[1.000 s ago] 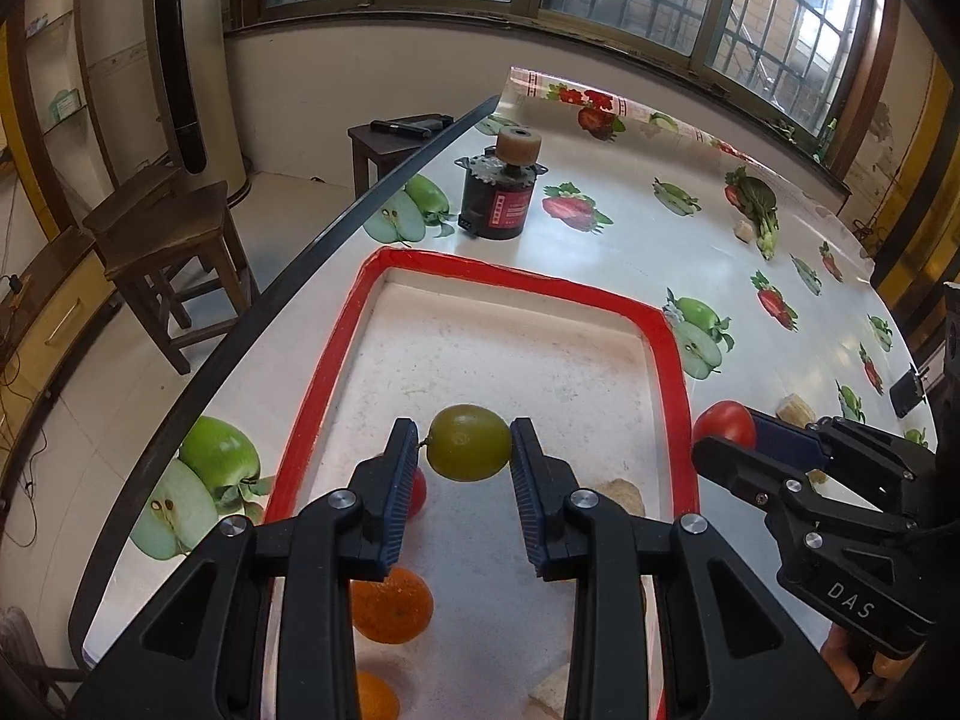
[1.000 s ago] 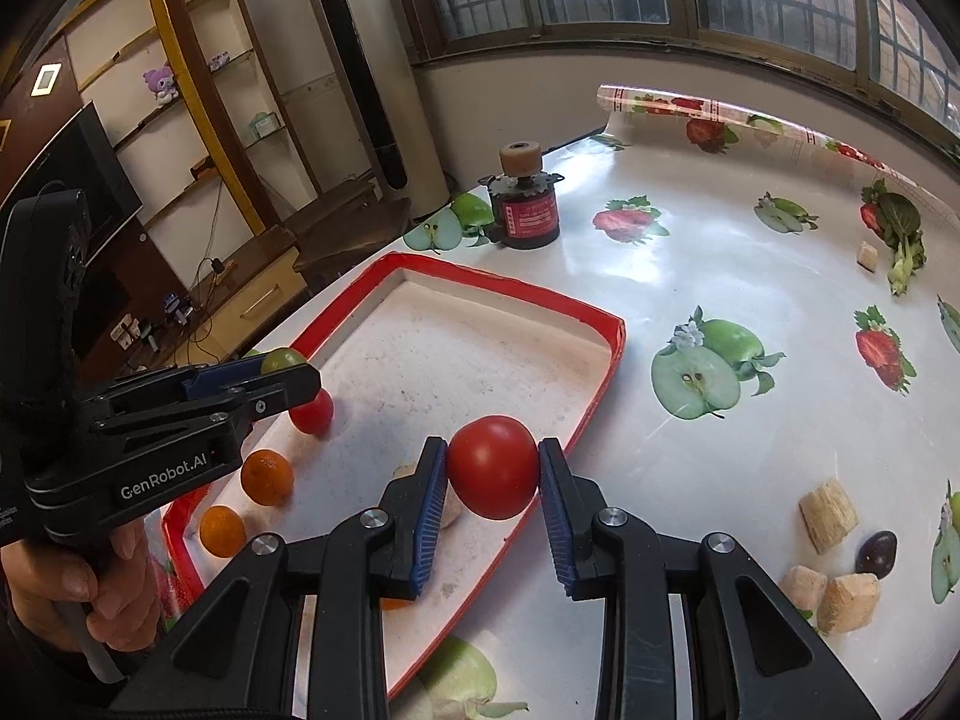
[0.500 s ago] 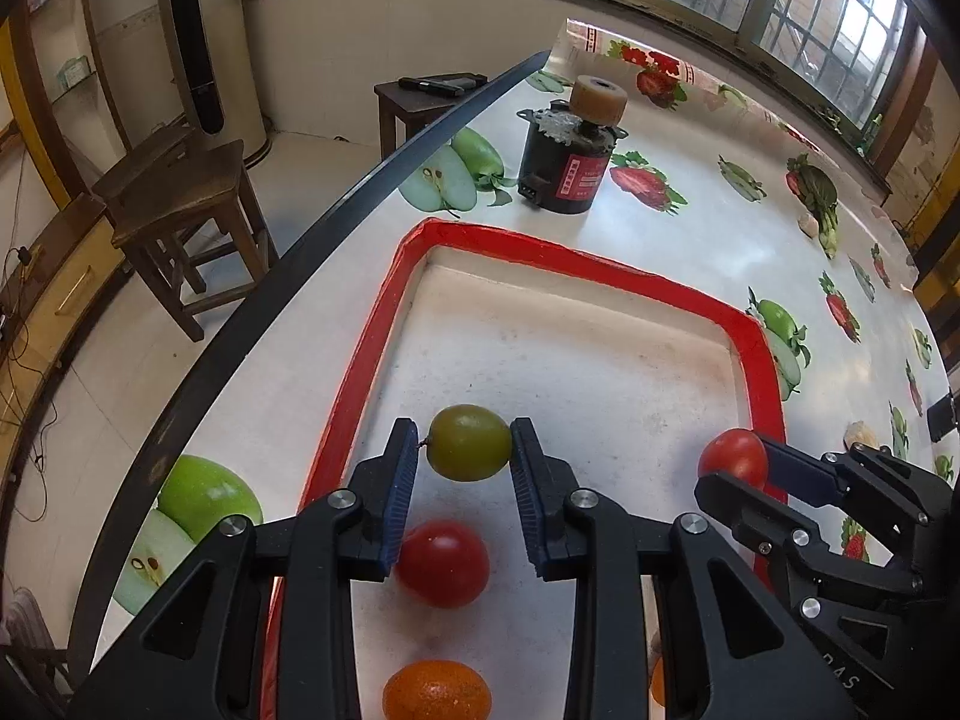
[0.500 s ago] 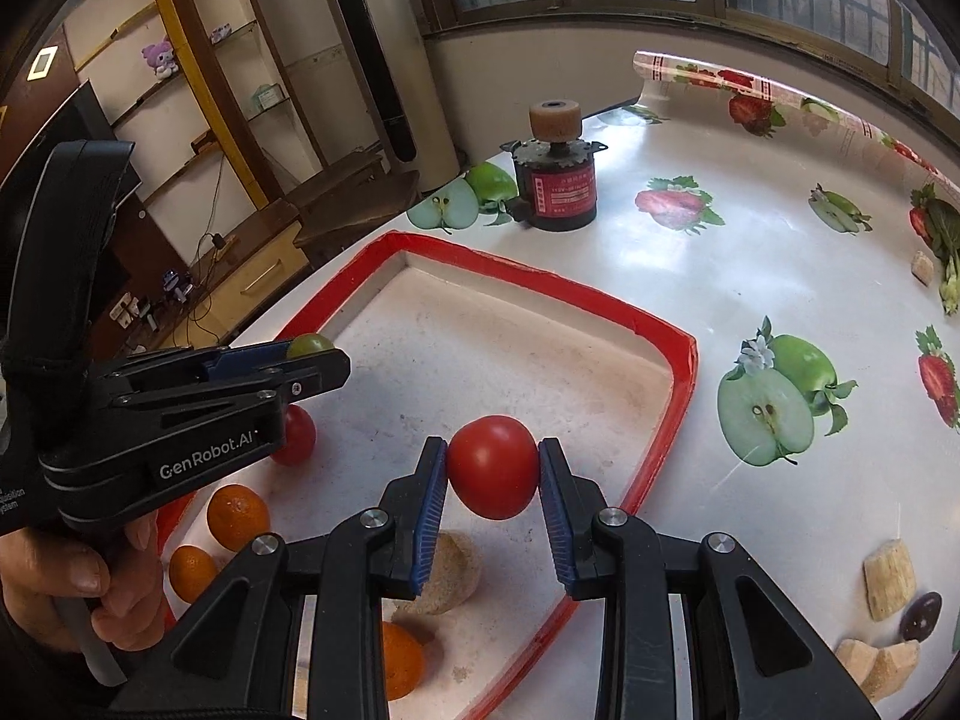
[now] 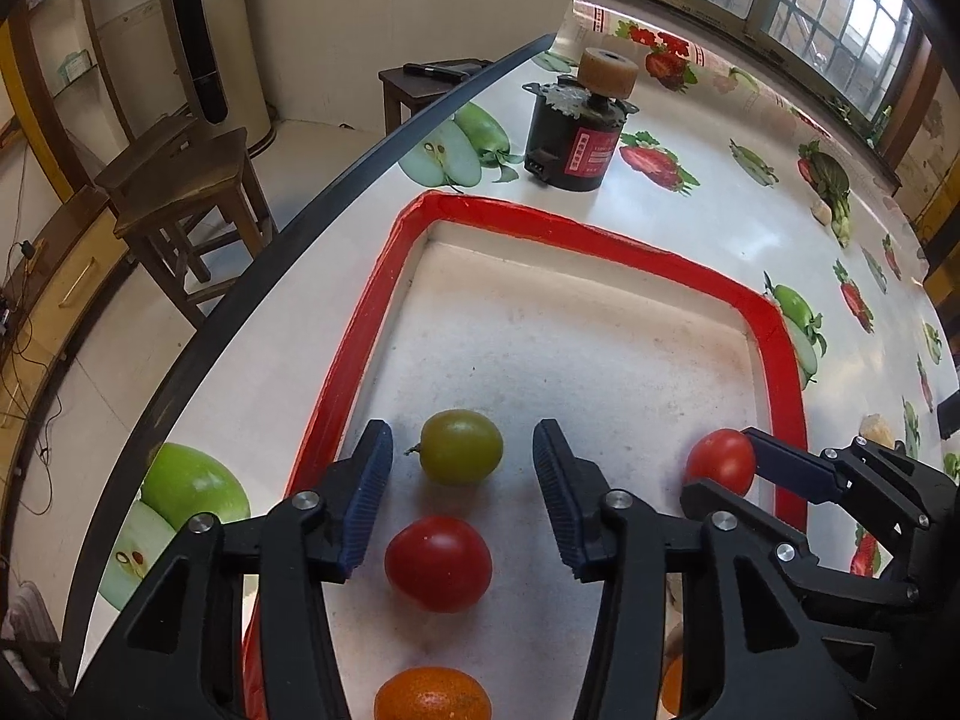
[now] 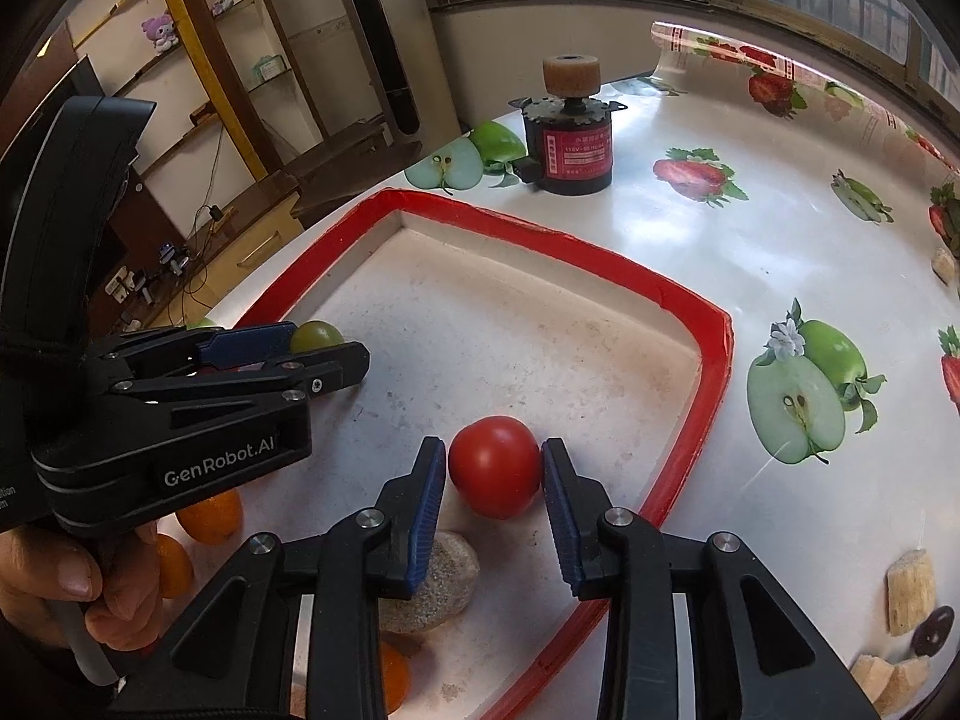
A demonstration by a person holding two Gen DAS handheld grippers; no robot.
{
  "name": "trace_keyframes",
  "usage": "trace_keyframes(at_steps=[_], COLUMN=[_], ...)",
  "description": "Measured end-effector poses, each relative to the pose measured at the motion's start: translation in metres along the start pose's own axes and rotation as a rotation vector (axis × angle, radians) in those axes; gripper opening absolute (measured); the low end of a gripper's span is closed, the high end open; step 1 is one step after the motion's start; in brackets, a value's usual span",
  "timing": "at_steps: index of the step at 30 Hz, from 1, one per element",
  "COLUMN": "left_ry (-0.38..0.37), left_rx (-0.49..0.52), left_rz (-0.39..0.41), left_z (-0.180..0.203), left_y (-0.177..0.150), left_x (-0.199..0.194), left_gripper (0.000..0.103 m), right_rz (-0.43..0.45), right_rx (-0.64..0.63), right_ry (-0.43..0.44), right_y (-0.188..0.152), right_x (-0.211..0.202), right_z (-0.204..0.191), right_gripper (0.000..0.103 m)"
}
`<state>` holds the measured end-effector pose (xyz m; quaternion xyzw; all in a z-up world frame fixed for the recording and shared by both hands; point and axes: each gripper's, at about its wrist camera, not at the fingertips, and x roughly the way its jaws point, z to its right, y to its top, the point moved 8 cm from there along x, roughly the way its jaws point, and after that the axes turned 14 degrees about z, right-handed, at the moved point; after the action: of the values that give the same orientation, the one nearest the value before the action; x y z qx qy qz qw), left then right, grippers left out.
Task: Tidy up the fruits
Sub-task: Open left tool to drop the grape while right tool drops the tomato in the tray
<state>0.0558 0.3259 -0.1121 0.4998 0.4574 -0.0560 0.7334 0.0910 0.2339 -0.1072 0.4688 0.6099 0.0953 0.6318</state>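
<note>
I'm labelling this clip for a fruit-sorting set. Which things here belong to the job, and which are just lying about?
Job:
- red-rimmed tray
- green fruit
- red tomato
- second tomato
- orange

Lying about:
- black motor
- stone
- wooden stool

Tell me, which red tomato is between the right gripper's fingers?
The tomato near the tray's right rim sits between the right gripper's fingers. The other tomato lies loose on the tray floor, behind the green fruit, under the open left gripper.

Light: bright daylight from the windows (image 5: 780, 6) behind the counter (image 5: 690, 228)
Glare: shiny white patches on the counter
Edges: bent and dark in the corners
Focus: sharp
</note>
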Motion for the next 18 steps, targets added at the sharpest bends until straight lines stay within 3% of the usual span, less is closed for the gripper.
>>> trace_keyframes(at_steps=[4,18], left_ry=[-0.002,-0.041], left_rx=[-0.011,-0.004], left_rz=[0.024,0.055], left_z=[0.0,0.021], left_y=[0.004,-0.006], left_x=[-0.014,-0.047], left_gripper=[0.047,0.053], right_rz=[0.019,0.08], right_rx=[-0.004,0.013], right_ry=[-0.005,-0.021], right_y=[0.003,-0.001], right_x=[-0.011,-0.071], right_z=[0.0,0.011], right_gripper=[0.042,0.043])
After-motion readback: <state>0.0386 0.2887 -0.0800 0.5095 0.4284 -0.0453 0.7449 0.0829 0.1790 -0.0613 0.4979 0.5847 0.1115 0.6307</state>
